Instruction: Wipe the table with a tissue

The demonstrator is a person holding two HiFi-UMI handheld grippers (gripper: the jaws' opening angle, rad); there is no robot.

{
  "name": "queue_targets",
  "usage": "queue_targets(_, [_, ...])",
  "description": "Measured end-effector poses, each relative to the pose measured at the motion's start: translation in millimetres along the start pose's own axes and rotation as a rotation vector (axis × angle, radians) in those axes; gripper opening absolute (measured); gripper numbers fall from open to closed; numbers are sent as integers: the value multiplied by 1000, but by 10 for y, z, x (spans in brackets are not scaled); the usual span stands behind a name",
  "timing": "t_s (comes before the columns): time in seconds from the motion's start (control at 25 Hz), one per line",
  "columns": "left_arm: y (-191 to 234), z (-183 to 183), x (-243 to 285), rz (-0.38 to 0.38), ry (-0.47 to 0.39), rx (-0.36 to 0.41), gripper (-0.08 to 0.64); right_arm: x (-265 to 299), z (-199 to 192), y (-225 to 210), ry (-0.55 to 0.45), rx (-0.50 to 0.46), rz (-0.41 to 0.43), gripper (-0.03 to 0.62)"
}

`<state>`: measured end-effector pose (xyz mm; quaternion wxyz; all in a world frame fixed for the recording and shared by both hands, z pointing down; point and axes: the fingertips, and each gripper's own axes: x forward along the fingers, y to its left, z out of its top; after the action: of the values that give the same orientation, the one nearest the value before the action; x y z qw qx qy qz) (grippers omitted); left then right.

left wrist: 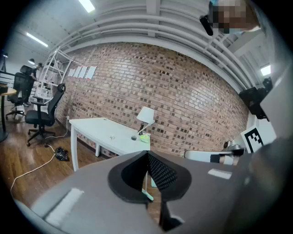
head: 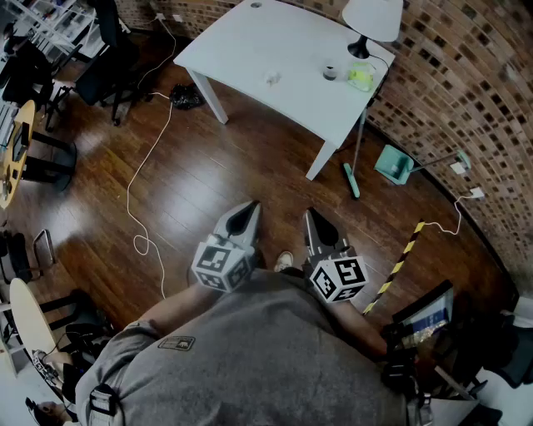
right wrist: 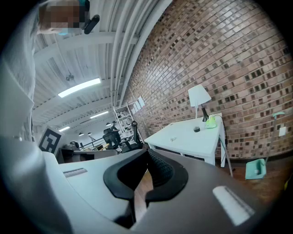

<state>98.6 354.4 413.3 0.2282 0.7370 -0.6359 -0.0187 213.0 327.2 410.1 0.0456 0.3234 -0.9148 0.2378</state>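
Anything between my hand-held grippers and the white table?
Nothing visible: bare wood floor lies between the left hand-held gripper, the right hand-held gripper and the table. A white cable runs off left, a dustpan off right.

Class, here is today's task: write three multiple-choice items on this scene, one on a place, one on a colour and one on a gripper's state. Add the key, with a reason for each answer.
1. Where does the lamp stand?
A. on a chair
B. on the white table, at the end by the brick wall
C. on a shelf

2. What colour is the dustpan on the floor?
A. red
B. black
C. teal

3. How do the right gripper's jaws stand?
A. together, with nothing between them
B. wide apart
C. closed on a tissue

Key:
1 B, since its base sits on the tabletop beside the bricks.
2 C, since the pan is plainly blue-green against the brown boards.
3 A, since the right gripper view shows the tips meeting and empty.
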Motion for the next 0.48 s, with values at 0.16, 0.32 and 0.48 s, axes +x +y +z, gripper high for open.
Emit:
queue_targets(0.16, [362,164,268,-13,16,-1,2,461,98,-43,5,1,-22,12])
queue_targets(0.32, [750,489,533,-41,3,-14,2,941,305,21,-2,-15,-43,12])
queue_targets(0.48, [1121,771,783,-80,1,-12,2,1405,491,53,-19,-23,-83,12])
